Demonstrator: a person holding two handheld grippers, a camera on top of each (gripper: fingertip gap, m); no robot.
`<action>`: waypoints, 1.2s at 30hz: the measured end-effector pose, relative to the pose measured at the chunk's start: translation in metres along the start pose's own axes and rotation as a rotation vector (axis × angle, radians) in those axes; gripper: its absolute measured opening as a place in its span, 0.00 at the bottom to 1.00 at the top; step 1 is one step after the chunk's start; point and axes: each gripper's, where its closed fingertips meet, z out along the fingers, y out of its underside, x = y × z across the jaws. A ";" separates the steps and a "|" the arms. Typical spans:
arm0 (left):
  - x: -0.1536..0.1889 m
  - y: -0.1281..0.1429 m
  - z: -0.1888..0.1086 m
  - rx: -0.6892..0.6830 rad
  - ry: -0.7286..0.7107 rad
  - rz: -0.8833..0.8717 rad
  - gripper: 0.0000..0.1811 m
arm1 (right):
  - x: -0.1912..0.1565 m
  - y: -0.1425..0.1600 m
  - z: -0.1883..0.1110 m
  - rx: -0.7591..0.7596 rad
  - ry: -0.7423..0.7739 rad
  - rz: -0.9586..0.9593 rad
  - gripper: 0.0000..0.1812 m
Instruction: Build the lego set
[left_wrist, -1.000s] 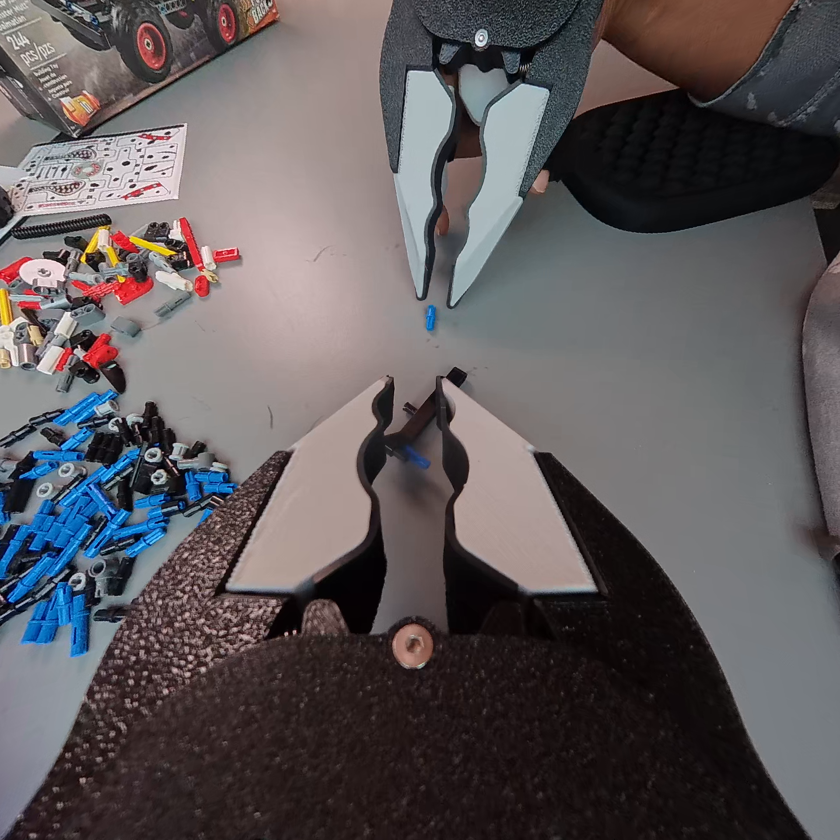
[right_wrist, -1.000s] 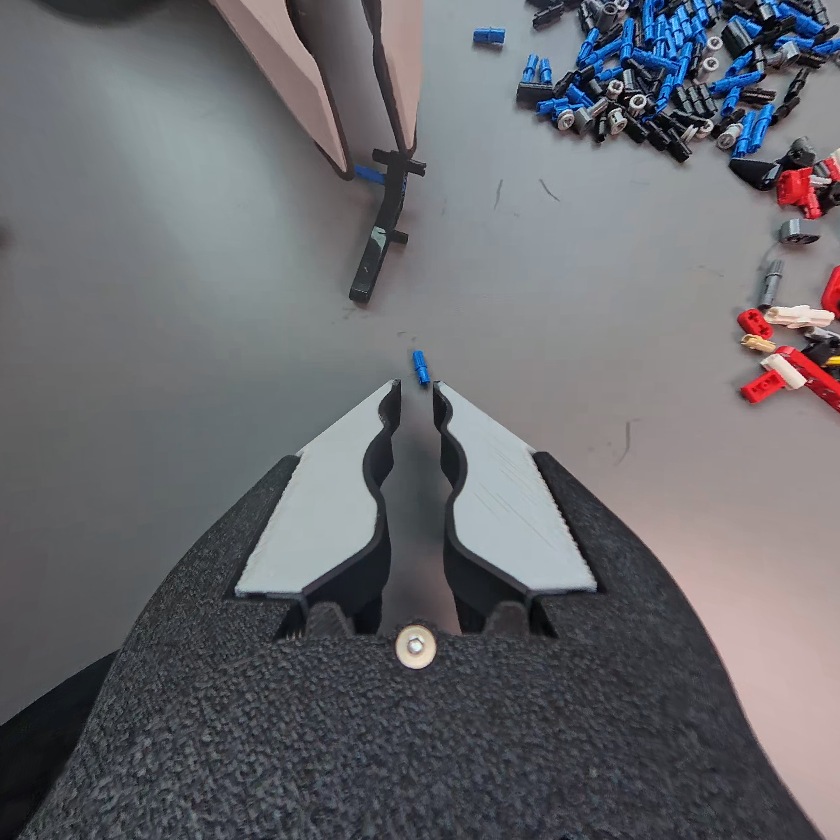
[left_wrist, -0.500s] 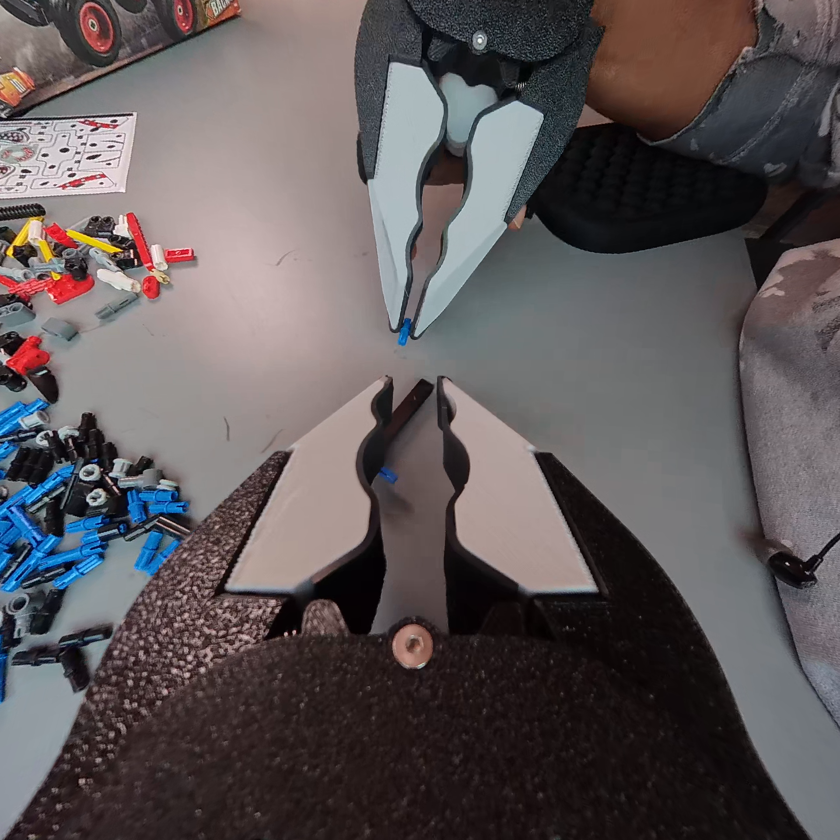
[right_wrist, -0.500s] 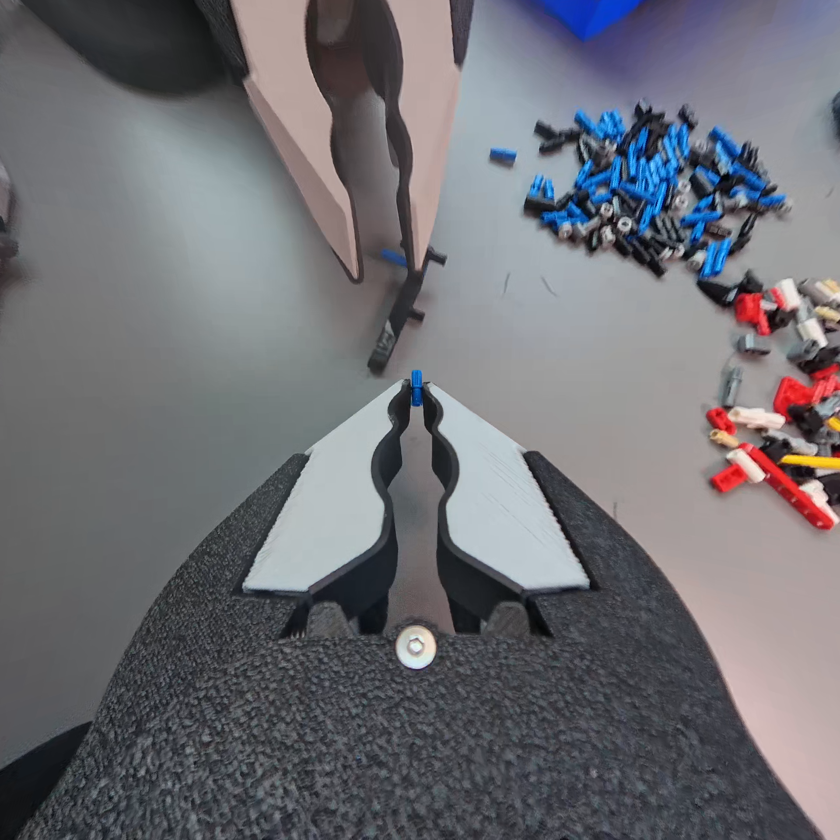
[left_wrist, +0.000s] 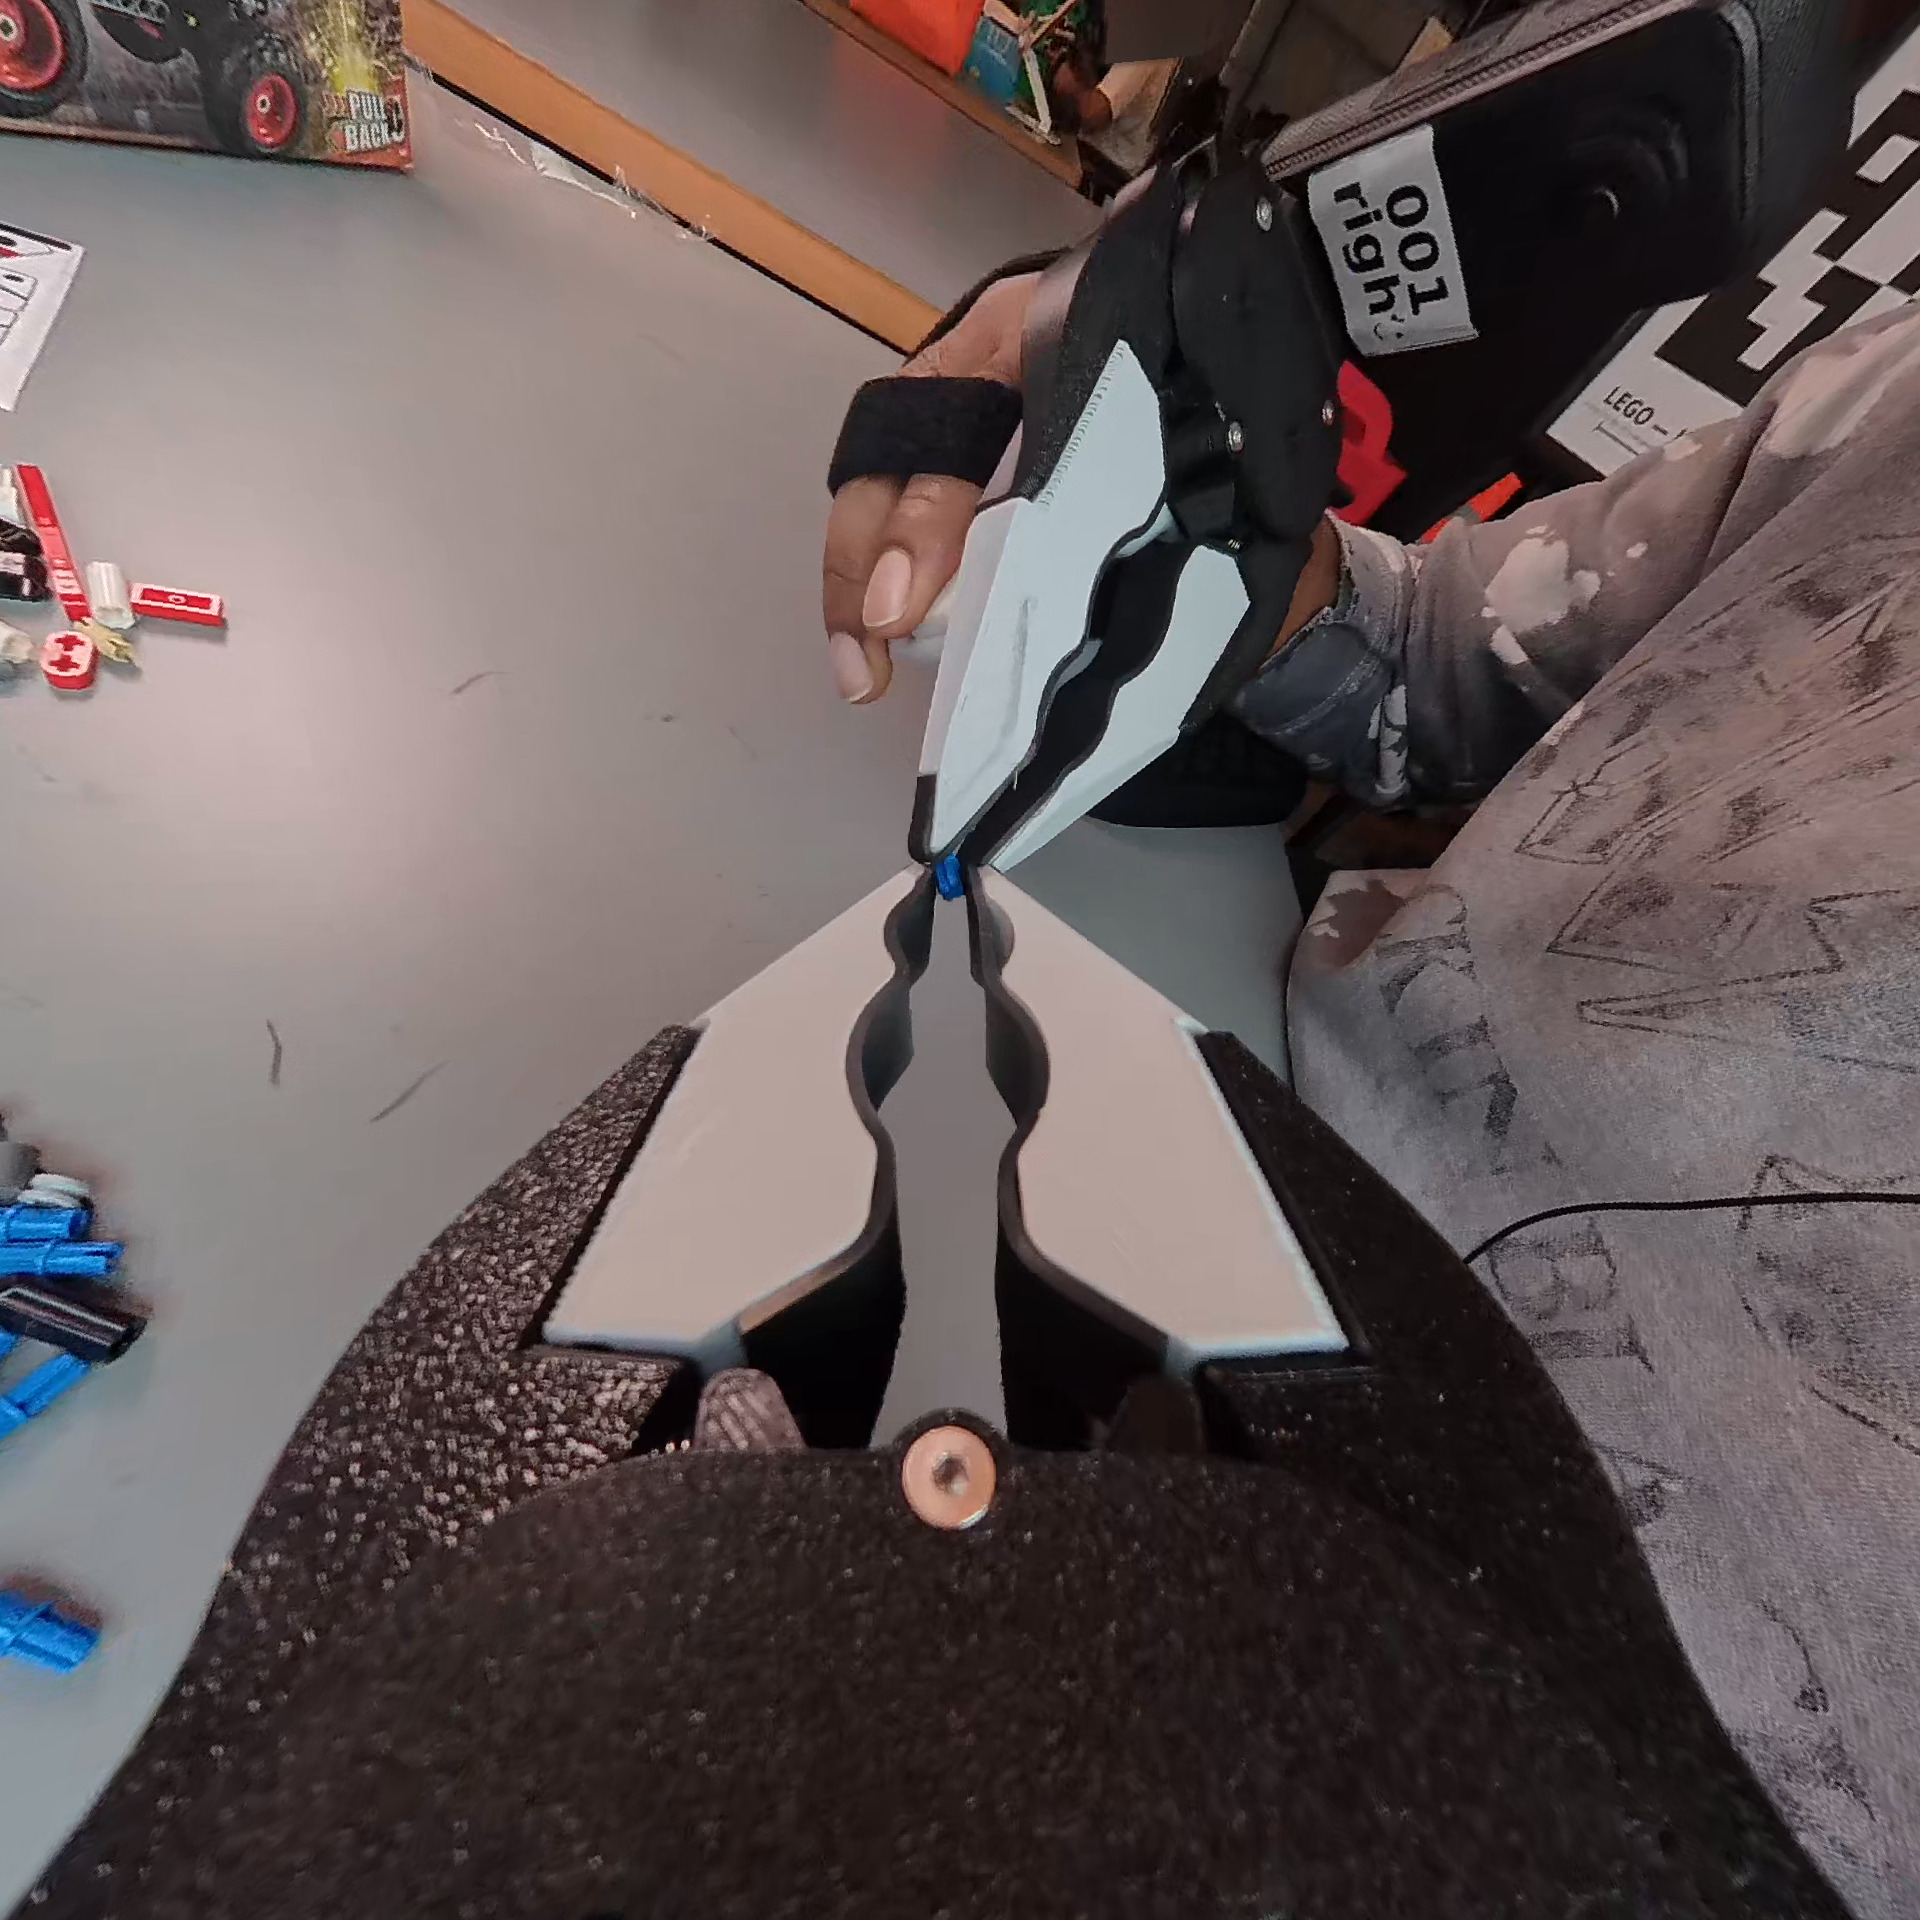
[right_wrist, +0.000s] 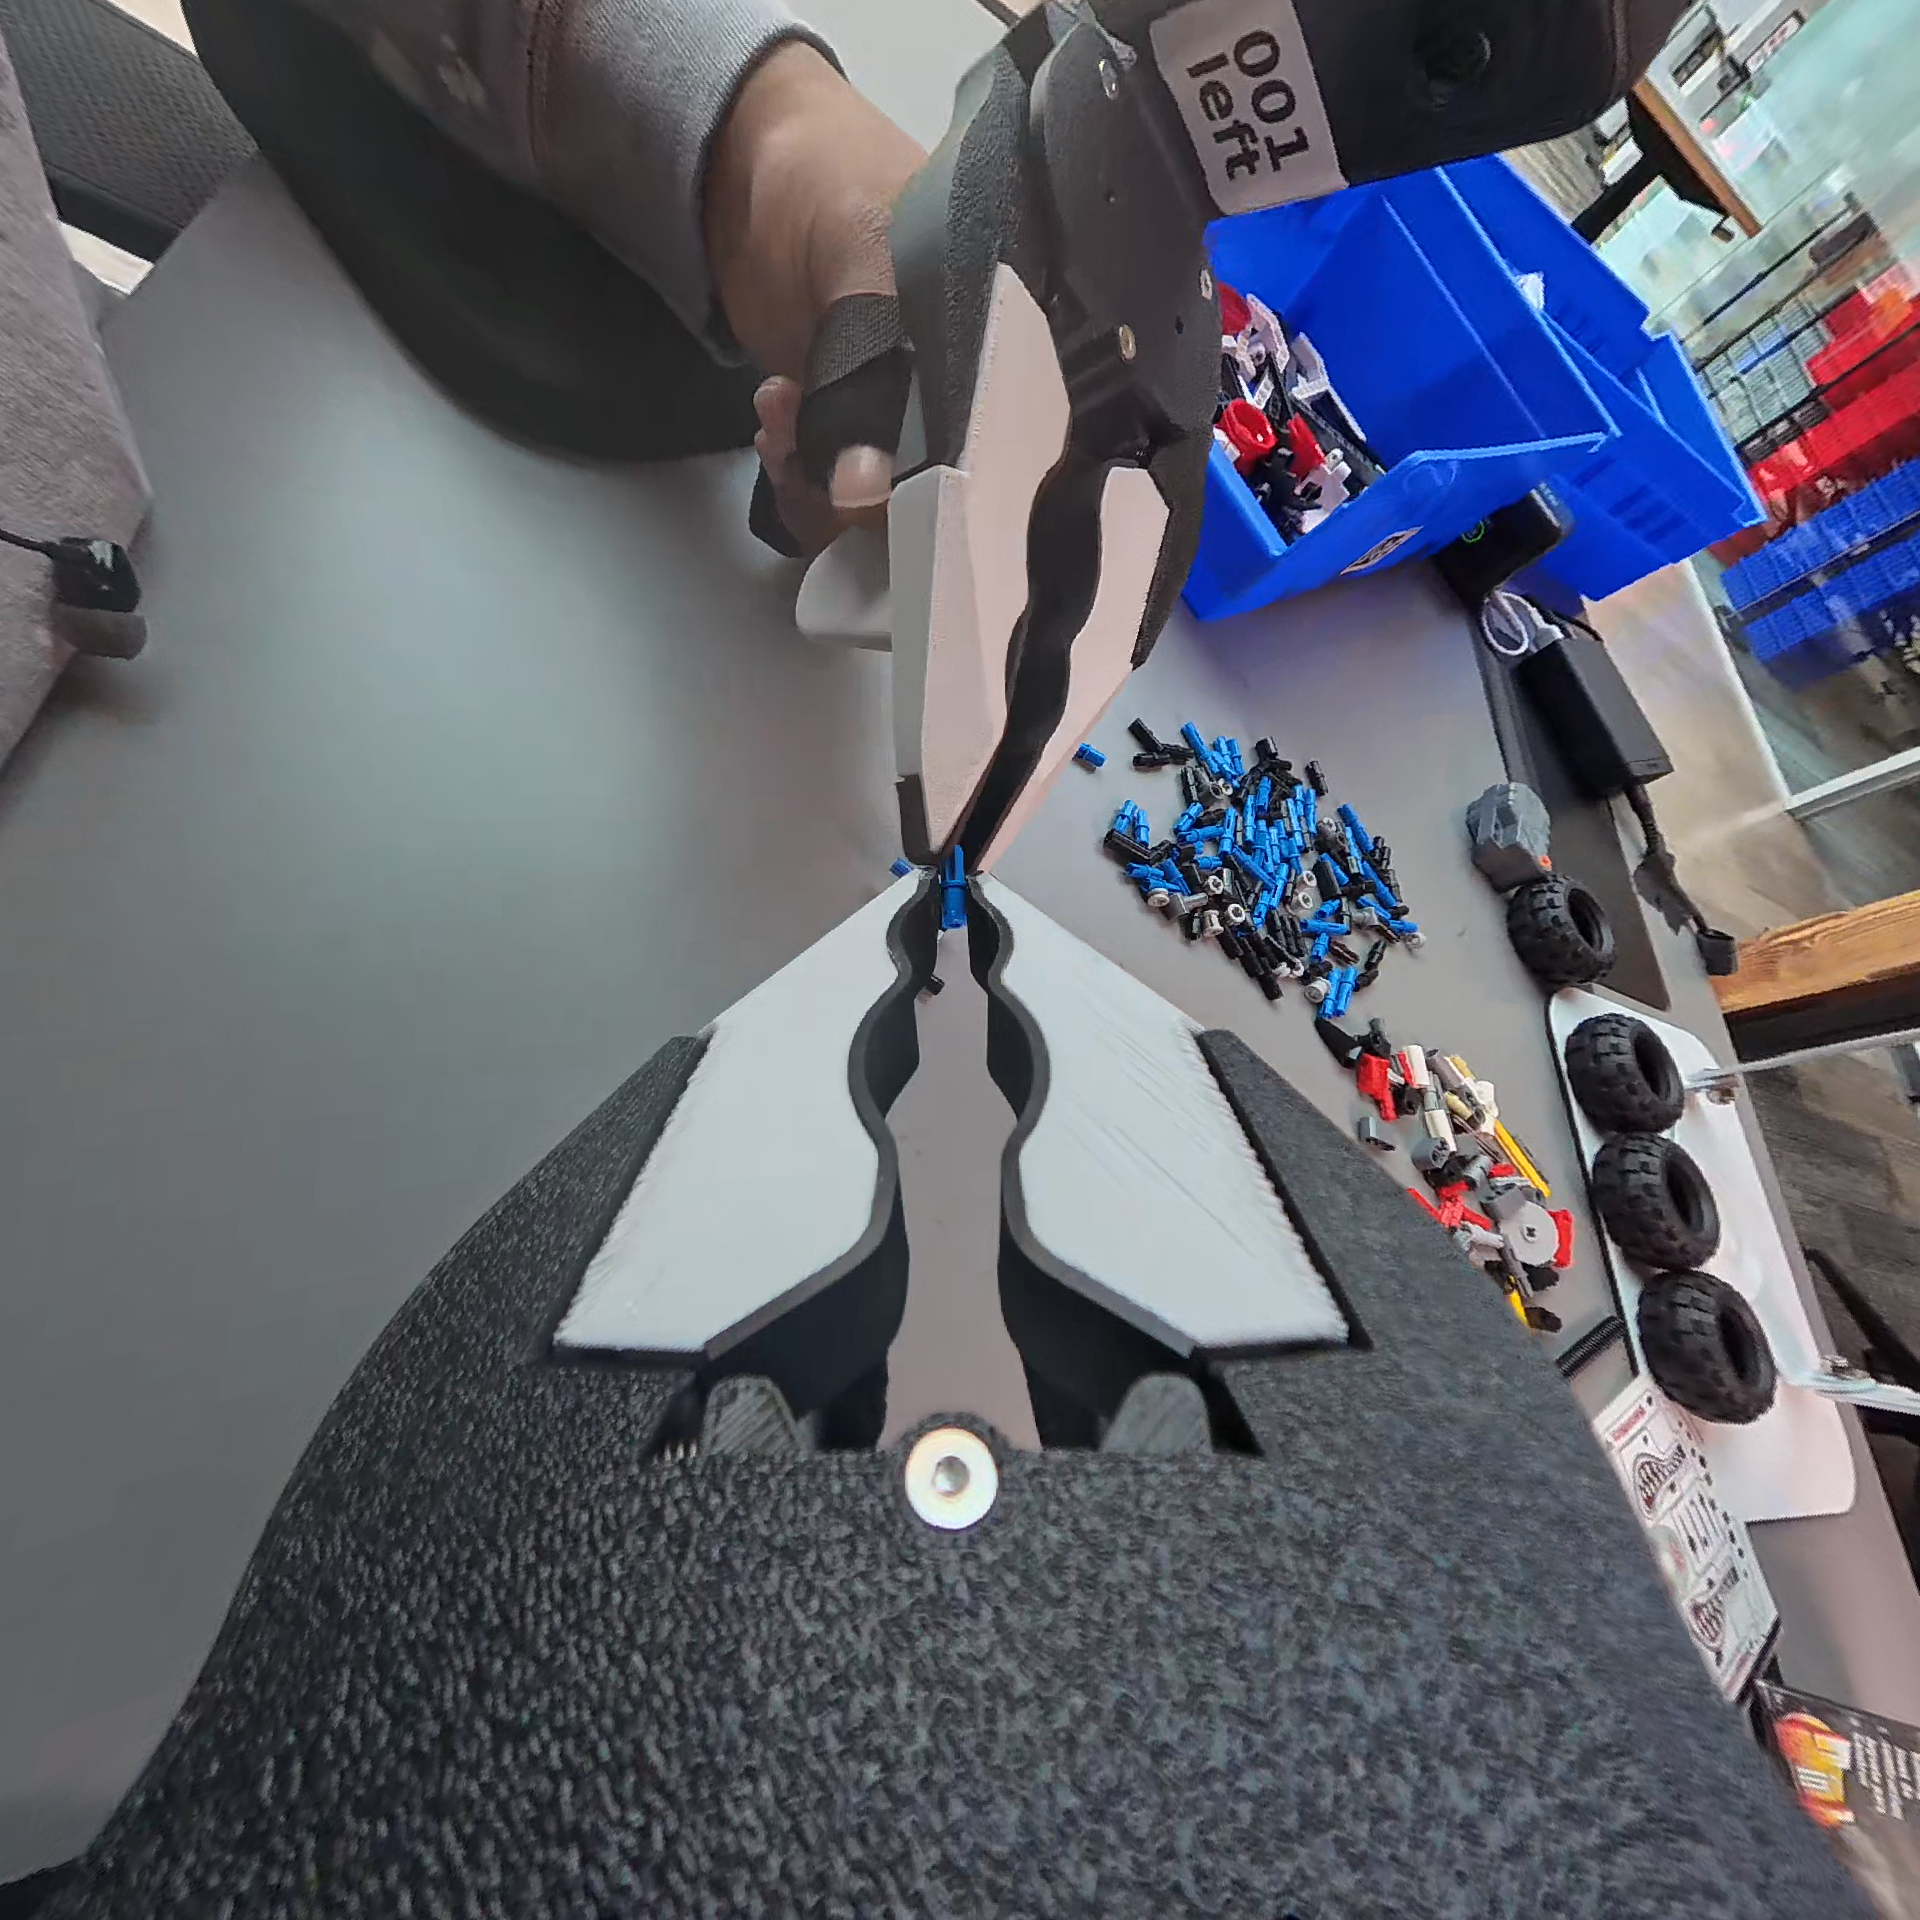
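My right gripper (right_wrist: 945, 883) is shut on a small blue pin (right_wrist: 951, 896), which also shows in the left wrist view (left_wrist: 945, 879). My left gripper (left_wrist: 945, 885) is shut on a thin black beam that is almost wholly hidden; a small black bit (right_wrist: 932, 982) shows between my right fingers. Both grippers are raised above the grey table (left_wrist: 468, 623) and meet tip to tip. The right gripper (left_wrist: 951, 857) comes in from the upper right, and the left gripper (right_wrist: 940, 857) comes in from above. The pin touches the left tips.
A pile of blue and black pins (right_wrist: 1257, 873) and mixed red, grey and yellow parts (right_wrist: 1465, 1153) lie to the right. Black tyres (right_wrist: 1621, 1070), a sticker sheet (right_wrist: 1694, 1548) and a blue bin (right_wrist: 1455, 343) are farther right. The set box (left_wrist: 208, 73) stands at the far left. My left and right fingertips are right by each other.
My right gripper shut on the blue pin and lifted it off the table. Both grippers rose, tilted and came together tip to tip, with the left still holding the black beam.
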 end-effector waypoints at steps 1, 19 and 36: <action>0.000 -0.001 0.000 0.005 0.011 -0.018 0.03 | 0.000 -0.001 0.000 0.005 0.005 -0.011 0.03; 0.044 -0.032 -0.021 0.199 0.437 -0.269 0.01 | -0.001 -0.055 -0.027 0.367 -0.020 0.088 0.03; -0.054 0.053 0.004 -0.370 -0.294 0.255 0.21 | 0.009 0.047 -0.008 -0.001 -0.077 0.311 0.03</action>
